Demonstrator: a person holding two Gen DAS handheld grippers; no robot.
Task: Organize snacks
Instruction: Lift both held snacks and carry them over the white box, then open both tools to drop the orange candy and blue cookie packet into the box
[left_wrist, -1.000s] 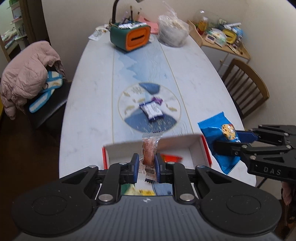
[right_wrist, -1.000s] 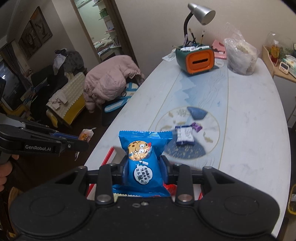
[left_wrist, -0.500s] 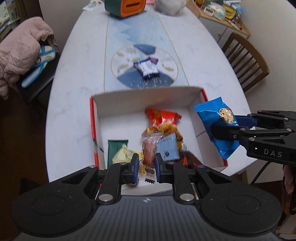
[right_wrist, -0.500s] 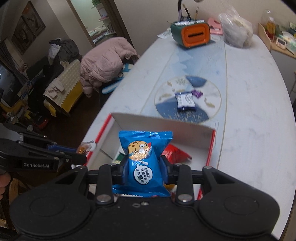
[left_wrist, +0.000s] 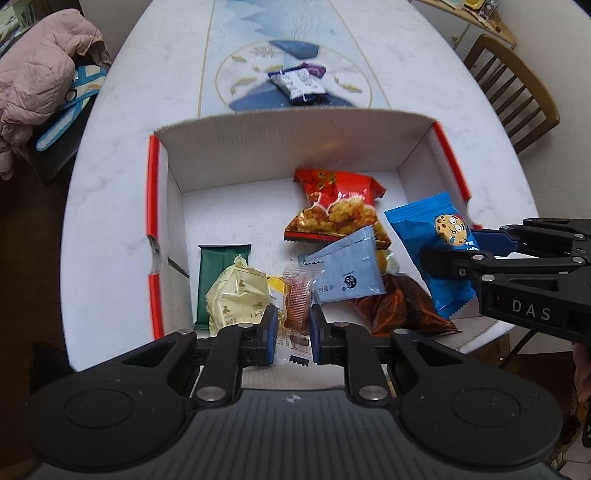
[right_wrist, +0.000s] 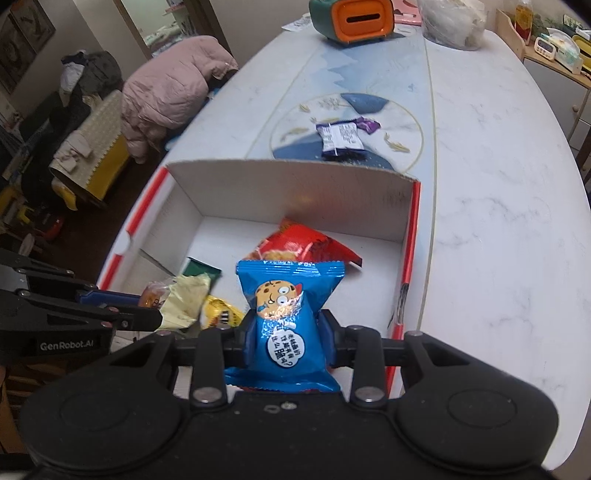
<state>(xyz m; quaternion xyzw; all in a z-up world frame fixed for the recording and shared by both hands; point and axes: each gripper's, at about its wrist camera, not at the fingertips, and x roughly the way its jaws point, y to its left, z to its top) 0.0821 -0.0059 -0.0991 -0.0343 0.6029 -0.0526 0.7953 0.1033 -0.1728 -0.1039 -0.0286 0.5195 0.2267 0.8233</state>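
My left gripper is shut on a small clear-wrapped brown snack, held over the near part of the white cardboard box. My right gripper is shut on a blue cookie packet, also over the box at its right side; the packet also shows in the left wrist view. In the box lie a red snack bag, a light blue sachet, a pale yellow packet, a green bar and a brown packet. A white-and-purple packet lies on the table beyond the box.
The box sits at the near end of a long white table. An orange-and-green holder and a clear plastic bag stand at the far end. A wooden chair is to the right; a chair with a pink jacket is to the left.
Both grippers have moved forward and down over the box with their snacks still held. The box now fills the view and its contents show.
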